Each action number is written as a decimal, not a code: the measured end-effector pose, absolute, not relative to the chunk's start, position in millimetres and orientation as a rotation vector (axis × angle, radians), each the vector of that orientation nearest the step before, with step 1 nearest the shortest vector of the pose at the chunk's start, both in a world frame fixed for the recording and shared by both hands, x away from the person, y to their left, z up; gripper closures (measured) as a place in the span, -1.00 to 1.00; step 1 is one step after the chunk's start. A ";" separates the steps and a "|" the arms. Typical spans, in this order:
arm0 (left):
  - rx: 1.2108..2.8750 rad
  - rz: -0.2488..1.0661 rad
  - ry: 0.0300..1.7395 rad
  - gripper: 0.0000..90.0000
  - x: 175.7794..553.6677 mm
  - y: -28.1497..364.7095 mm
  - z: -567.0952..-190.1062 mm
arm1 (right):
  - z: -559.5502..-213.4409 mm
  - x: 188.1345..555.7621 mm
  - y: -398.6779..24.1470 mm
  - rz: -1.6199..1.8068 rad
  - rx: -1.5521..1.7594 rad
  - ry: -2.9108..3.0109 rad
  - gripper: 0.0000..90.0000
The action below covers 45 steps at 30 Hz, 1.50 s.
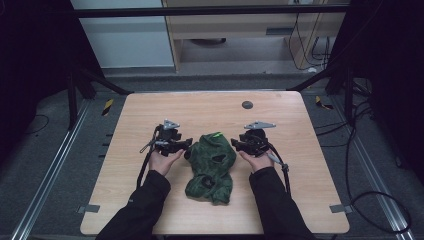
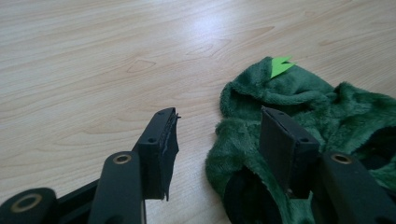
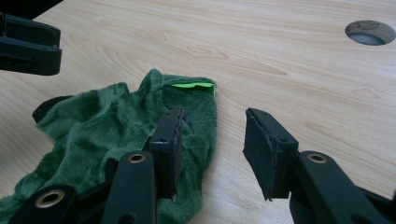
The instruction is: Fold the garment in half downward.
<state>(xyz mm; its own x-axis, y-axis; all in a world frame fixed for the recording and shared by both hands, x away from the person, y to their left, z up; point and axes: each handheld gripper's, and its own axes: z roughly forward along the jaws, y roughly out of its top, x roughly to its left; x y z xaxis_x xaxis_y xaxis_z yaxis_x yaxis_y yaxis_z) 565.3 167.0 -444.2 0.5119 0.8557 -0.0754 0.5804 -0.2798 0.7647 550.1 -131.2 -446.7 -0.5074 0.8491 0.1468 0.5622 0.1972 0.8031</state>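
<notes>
The left gripper (image 1: 186,146) sits at the left flank of a crumpled green fleece garment (image 1: 212,167), its jaws spread, one over bare wood and the other over the fleece edge, pinching nothing yet. The garment lies near the middle of the tabletop (image 1: 150,112), slightly toward the near edge, with a bright green tag (image 1: 217,134) at its far end. On its right flank the right gripper (image 1: 235,145) also stands spread, straddling that edge. This looks like the approach to a two-sided grab; next, each should close on its fleece edge.
</notes>
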 end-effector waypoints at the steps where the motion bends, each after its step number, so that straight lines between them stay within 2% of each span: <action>1: 1.989 0.455 1.176 0.03 567.2 166.0 -445.3 | -447.7 550.9 -131.2 1.219 1.334 2.149 0.27; 26: 2.107 0.352 1.155 0.17 588.9 155.3 -477.2 | -471.7 560.7 -116.1 1.149 1.356 2.249 0.32; 40: 2.138 0.291 1.154 0.43 590.2 151.3 -488.6 | -484.2 563.5 -112.1 1.101 1.378 2.322 0.44; 45: 2.136 0.268 1.144 0.59 589.7 150.3 -489.6 | -487.5 564.7 -111.0 1.093 1.402 2.341 0.52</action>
